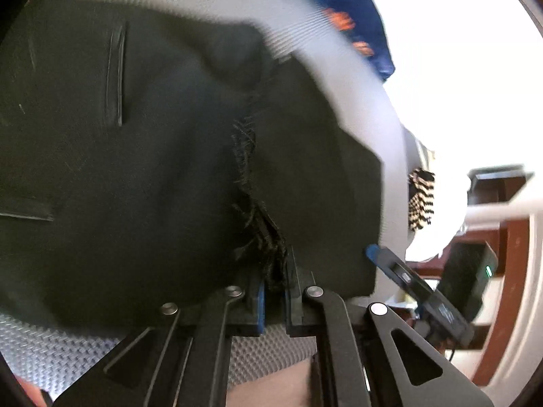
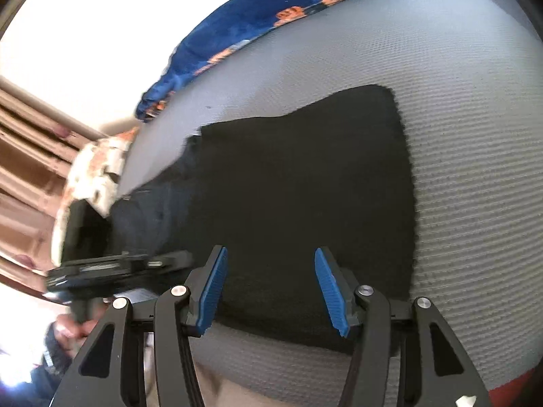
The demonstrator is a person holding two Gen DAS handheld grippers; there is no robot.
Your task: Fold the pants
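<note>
The left gripper is closed on the frayed edge of the dark pants, with a bunch of loose threads pinched between its pads. The right gripper stands about half open above the near edge of the pants and holds nothing. The pants lie flat on a grey textured mattress.

For a clean fold, I think the right gripper should first take the same edge, so that both sides lift together and the cloth does not twist. The left grip seems to hold mostly threads, so it may slip when it pulls.

On the far side lies a blue blanket with orange pattern, well apart from the pants. Nothing seems to lie on the grey surface where the fold would go.
</note>
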